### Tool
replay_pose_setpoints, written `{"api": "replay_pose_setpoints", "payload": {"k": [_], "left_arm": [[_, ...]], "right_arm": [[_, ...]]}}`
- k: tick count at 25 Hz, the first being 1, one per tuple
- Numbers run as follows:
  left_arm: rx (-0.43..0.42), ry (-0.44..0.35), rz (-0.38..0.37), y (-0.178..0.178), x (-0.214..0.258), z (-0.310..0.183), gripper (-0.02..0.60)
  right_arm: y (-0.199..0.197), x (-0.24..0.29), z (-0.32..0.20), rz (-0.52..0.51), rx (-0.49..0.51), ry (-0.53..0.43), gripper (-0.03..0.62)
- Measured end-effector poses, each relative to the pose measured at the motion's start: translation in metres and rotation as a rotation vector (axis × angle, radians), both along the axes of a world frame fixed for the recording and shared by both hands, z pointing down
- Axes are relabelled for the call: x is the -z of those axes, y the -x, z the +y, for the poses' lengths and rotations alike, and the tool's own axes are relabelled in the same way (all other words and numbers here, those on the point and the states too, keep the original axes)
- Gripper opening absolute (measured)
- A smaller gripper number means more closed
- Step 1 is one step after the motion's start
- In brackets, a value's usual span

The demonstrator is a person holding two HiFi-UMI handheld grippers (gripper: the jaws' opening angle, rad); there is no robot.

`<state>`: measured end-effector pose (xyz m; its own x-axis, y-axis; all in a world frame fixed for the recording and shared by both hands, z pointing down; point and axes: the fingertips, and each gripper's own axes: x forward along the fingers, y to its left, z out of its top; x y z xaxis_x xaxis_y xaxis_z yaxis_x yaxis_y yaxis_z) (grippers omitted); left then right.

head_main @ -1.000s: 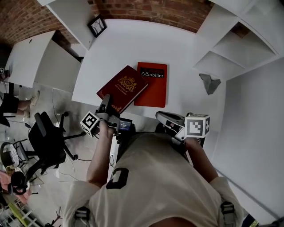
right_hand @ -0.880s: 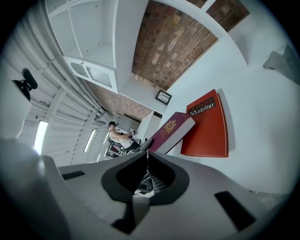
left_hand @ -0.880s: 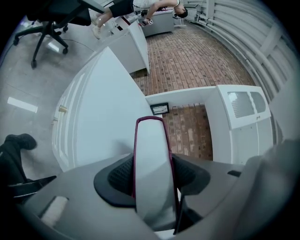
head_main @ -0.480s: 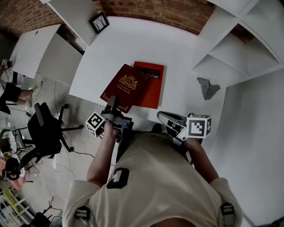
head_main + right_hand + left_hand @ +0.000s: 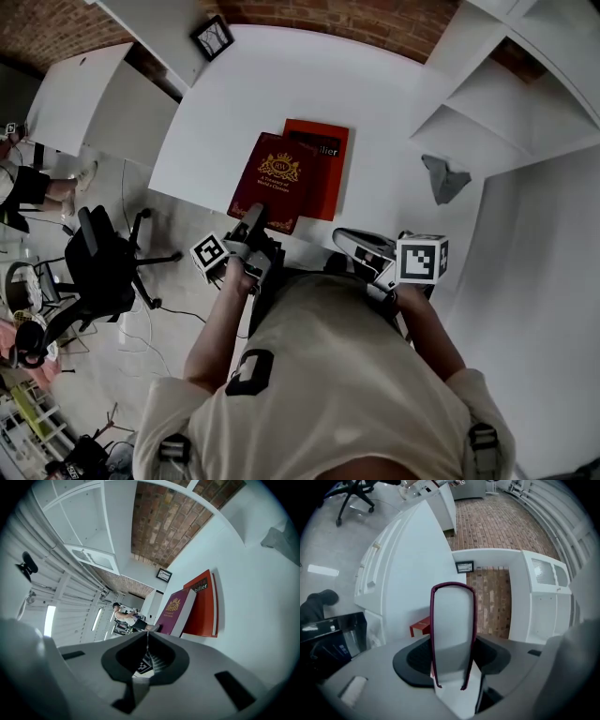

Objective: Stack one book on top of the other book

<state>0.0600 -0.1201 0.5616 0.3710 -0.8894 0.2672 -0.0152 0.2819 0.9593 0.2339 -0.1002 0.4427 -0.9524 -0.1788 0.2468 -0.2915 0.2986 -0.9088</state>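
A maroon book (image 5: pixel 277 180) with a gold crest lies over the left part of a red book (image 5: pixel 331 183) on the white table (image 5: pixel 281 84). My left gripper (image 5: pixel 255 221) is shut on the maroon book's near edge. In the left gripper view the maroon book (image 5: pixel 452 630) stands edge-on between the jaws, with a corner of the red book (image 5: pixel 421 626) to its left. My right gripper (image 5: pixel 341 236) is shut and holds nothing, at the table's front edge to the right of the books. In the right gripper view both the maroon book (image 5: pixel 178 611) and the red book (image 5: pixel 202 606) lie ahead.
A grey crumpled object (image 5: pixel 442 176) lies on the table right of the books. A small framed picture (image 5: pixel 213 37) stands at the far left corner. White shelves (image 5: pixel 497 103) fill the right side. An office chair (image 5: pixel 98 272) stands on the floor at left.
My left gripper has carried the maroon book to the right and turned it straighter, so it now covers more of the red book. The right gripper has hardly shifted.
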Motion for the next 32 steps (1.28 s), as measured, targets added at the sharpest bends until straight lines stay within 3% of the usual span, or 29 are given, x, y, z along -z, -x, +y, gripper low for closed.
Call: {"api": "replay_pose_setpoints", "payload": {"k": [8, 15, 32], "left_arm": [[-0.228, -0.032, 0.115, -0.050, 0.001, 0.003, 0.224], [-0.419, -0.078, 0.163, -0.078, 0.002, 0.007, 0.212], [-0.583, -0.074, 0.194, -0.099, -0.009, -0.005, 0.213]], "right_arm": [[0.006, -0.010, 0.006, 0.020, 0.021, 0.022, 0.006], [0.021, -0.014, 0.020, 0.037, 0.028, 0.044, 0.006], [0.049, -0.021, 0.032, 0.105, -0.085, 0.047, 0.006]]}}
